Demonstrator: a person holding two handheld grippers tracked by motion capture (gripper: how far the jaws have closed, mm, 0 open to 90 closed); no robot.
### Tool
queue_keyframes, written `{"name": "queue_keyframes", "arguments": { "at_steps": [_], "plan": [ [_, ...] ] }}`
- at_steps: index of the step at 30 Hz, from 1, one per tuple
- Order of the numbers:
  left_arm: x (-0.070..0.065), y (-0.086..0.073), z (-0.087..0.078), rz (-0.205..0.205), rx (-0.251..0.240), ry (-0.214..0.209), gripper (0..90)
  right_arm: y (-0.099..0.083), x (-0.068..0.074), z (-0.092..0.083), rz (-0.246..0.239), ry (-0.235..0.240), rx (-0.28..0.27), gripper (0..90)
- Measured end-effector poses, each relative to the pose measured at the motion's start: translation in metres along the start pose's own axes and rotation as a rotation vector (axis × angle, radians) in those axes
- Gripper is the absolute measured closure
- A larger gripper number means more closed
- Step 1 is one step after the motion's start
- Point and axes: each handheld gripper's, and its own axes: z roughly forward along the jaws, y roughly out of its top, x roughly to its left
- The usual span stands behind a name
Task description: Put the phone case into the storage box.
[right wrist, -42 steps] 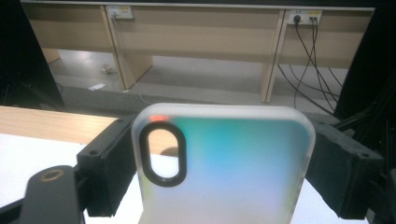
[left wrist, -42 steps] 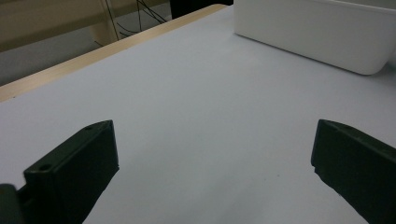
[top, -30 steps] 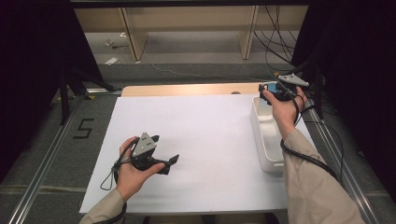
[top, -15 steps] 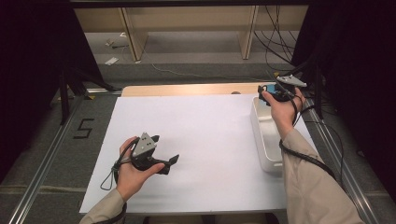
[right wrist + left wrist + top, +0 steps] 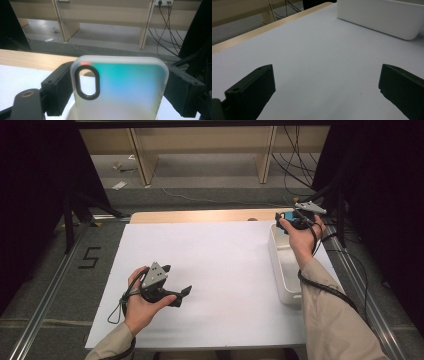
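Two grippers are working here, and we are holding one in each hand. Our right gripper (image 5: pixel 290 220) is clamping a frosted translucent phone case with a teal-to-blue sheen and a black oval camera cut-out (image 5: pixel 120 90), its two black jaws pressing on the case's long side edges. We are holding the case upright, camera cut-out at the top, above the far end of the white rectangular plastic bin (image 5: pixel 282 270) that is standing along the right edge of the worktop (image 5: pixel 220 265). Gripping it by the edges seems to be keeping the flat back free and the case steady, so we are judging that it is either being lifted out of the bin or about to be lowered into it; which of the two we cannot tell.

Our left gripper (image 5: pixel 181 294) is resting low over the white sheet covering the worktop, near the front left, well apart from the bin. Its jaws are standing wide apart with nothing between them, as the left gripper view is showing bare white surface in the gap. We are reading this as a waiting pose: the left hand (image 5: pixel 142 302) is keeping clear so the right hand (image 5: pixel 300 240) can work alone, yet staying ready to help.
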Motion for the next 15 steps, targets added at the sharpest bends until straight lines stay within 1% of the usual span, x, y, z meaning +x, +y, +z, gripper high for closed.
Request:
{"name": "queue_keyframes", "arguments": {
  "at_steps": [2, 10, 15],
  "plan": [
    [0.0003, 0.0001, 0.0, 0.005, 0.0, 0.001, 0.0, -0.0001, 0.0, 0.0004, 0.0, 0.0, 0.0, 17.8],
    [0.0002, -0.0001, 0.0001, 0.005, 0.001, -0.001, 0.0, -0.0012, 0.0005, 0.0026, -0.003, 0.0, 0.007, 17.8],
    [-0.0001, -0.0001, 0.0001, 0.001, 0.0, -0.002, 0.0, -0.004, 0.0012, 0.0056, -0.005, 0.0, 0.021, 17.8]
  ]
}}
